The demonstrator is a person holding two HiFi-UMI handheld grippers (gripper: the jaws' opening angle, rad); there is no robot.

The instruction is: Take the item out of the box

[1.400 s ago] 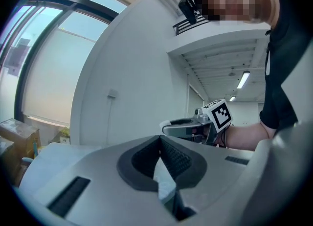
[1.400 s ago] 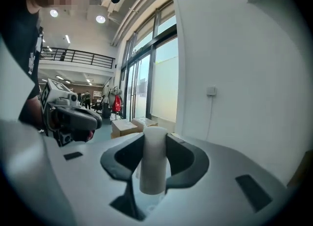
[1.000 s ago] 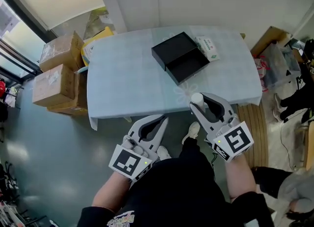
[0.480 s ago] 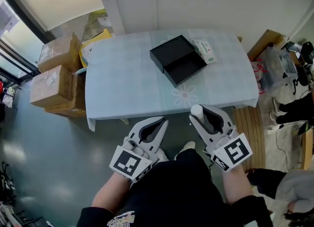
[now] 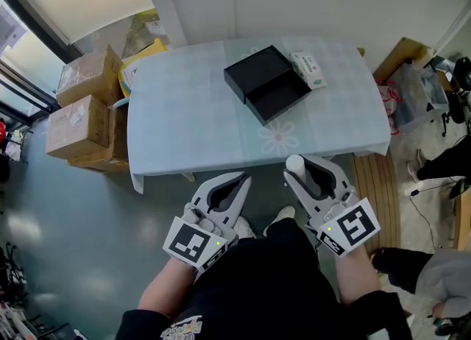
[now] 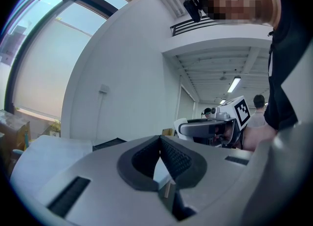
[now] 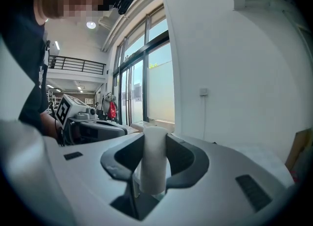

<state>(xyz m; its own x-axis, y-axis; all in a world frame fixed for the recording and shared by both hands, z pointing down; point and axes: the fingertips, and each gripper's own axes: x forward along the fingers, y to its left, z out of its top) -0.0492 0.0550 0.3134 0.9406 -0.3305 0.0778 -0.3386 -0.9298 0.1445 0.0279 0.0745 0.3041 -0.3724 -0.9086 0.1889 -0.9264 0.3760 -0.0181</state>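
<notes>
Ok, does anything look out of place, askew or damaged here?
Nothing is spilled or damaged. The open black rectangular box sits skewed to the edges of the pale blue-clothed table, and the right gripper holds a white cylinder off the table, near the person's body.

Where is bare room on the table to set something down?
The left half of the table, up to the black box, is bare; so is the near strip. Crowded: far right, around box and white packet.

Both claws level, side by side, in front of the body.
Left claw (image 5: 243, 179) jaws together, empty; right claw (image 5: 298, 163) clamps a white roll (image 7: 154, 164).
</notes>
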